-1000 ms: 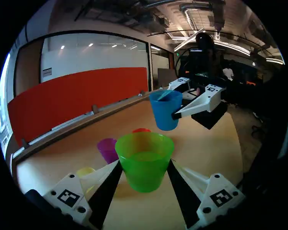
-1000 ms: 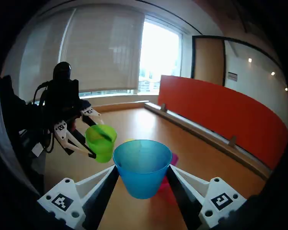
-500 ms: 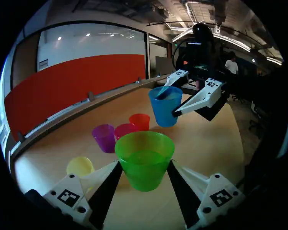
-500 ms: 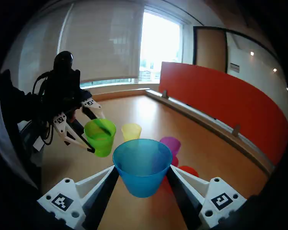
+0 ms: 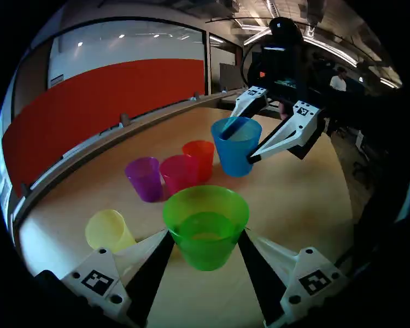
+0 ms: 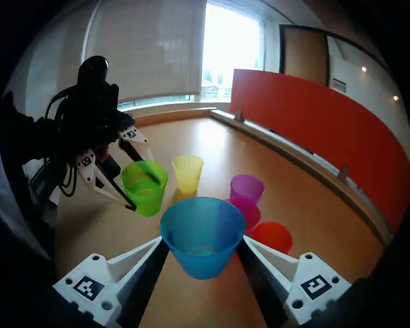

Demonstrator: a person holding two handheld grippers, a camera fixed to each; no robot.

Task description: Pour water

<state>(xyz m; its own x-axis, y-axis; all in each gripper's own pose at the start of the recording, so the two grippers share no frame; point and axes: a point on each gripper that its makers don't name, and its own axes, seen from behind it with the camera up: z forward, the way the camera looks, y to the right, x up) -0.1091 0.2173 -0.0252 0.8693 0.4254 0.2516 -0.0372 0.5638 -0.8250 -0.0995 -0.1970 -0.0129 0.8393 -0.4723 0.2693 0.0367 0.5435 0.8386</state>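
Observation:
My left gripper [image 5: 206, 243] is shut on a green cup [image 5: 206, 224] with water in its bottom, held upright above the wooden table [image 5: 292, 191]. The right gripper [image 5: 247, 134] faces it across the table, shut on a blue cup [image 5: 236, 145]. In the right gripper view that blue cup [image 6: 203, 236] sits upright between my right gripper's [image 6: 203, 251] fingers, with a little water at its bottom. Farther left there, the left gripper [image 6: 131, 183] holds the green cup [image 6: 145, 187].
Between the two grippers stand a yellow cup [image 5: 107, 230], a purple cup [image 5: 145, 178], a pink cup [image 5: 179, 173] and an orange cup [image 5: 199, 158]. A red partition [image 5: 95, 104] runs along the table's far edge. A window [image 6: 229, 49] glows behind.
Both grippers have tipped their view downward, so the cups on the table have come into sight. The green and blue cups stay gripped and upright.

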